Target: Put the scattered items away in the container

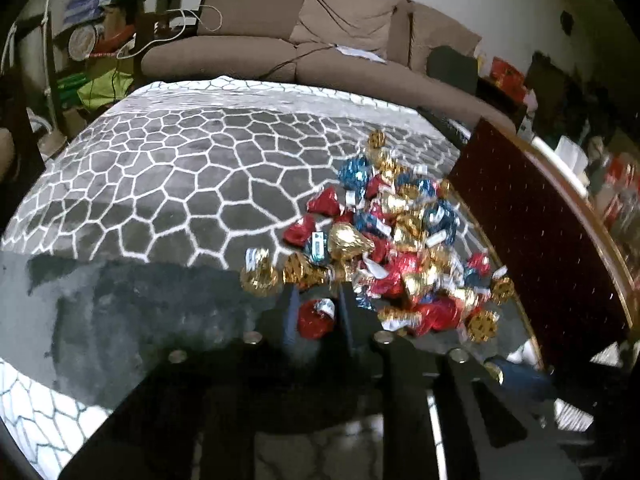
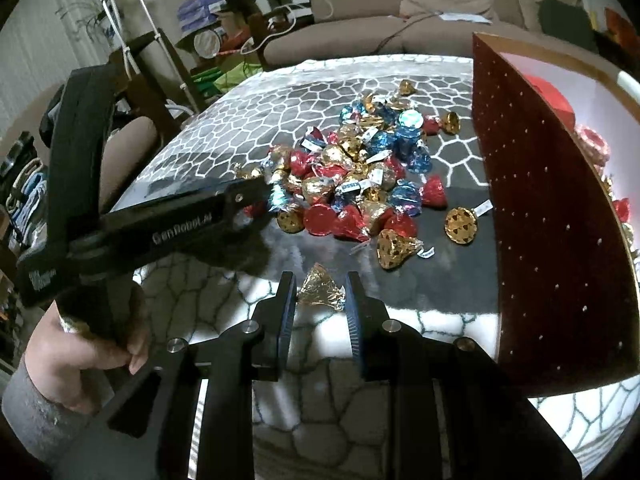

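Note:
A heap of foil-wrapped candies [image 1: 400, 232] [image 2: 352, 172] in red, blue and gold lies on the grey patterned surface [image 1: 180, 168]. To its right stands the dark red box [image 1: 540, 240] [image 2: 540, 200] with white dots; a few candies [image 2: 592, 144] show inside it. My left gripper [image 1: 317, 300] [image 2: 260, 194] sits at the heap's near left edge, shut on a red candy [image 1: 316, 320]. In front of the heap my right gripper [image 2: 320, 280] is shut on a gold candy [image 2: 320, 290]. A hand [image 2: 92, 344] holds the left gripper's handle.
A brown sofa [image 1: 320, 40] [image 2: 420, 8] runs behind the surface. Boxes, cables and bags [image 1: 96, 40] [image 2: 216, 28] crowd the far left. Two gold candies [image 2: 462, 220] [image 2: 394, 250] lie apart from the heap near the box wall.

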The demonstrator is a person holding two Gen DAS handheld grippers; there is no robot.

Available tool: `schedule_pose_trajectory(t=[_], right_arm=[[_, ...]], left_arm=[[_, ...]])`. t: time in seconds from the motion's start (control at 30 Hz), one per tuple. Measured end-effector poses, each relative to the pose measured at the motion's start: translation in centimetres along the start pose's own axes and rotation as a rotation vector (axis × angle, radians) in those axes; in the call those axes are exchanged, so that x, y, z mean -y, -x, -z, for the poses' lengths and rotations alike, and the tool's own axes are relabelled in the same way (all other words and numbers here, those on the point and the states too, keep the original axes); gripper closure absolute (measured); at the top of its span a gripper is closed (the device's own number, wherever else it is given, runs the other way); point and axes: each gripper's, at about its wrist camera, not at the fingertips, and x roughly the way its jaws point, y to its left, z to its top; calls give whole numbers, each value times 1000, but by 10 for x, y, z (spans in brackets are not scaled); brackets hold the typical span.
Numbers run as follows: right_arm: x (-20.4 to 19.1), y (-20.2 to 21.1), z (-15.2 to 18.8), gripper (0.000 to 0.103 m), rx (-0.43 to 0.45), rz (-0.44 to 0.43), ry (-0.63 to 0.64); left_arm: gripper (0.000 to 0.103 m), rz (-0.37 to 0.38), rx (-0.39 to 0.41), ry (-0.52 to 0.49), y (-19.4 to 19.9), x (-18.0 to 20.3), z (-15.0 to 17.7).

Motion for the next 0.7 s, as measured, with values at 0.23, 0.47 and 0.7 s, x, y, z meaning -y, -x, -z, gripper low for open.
schedule_pose_trajectory(t=[0.23, 0.47, 0.7], right_arm=[[-1, 8, 1, 80, 12, -12, -6], [0, 38, -11, 80, 56, -32, -9], [1, 76, -24, 80, 95, -26, 14]], left_arm=[[89, 32, 35, 87, 19, -17, 7], [89, 24, 109, 63, 68, -4, -2], [82, -3, 91, 40, 65, -9, 6]])
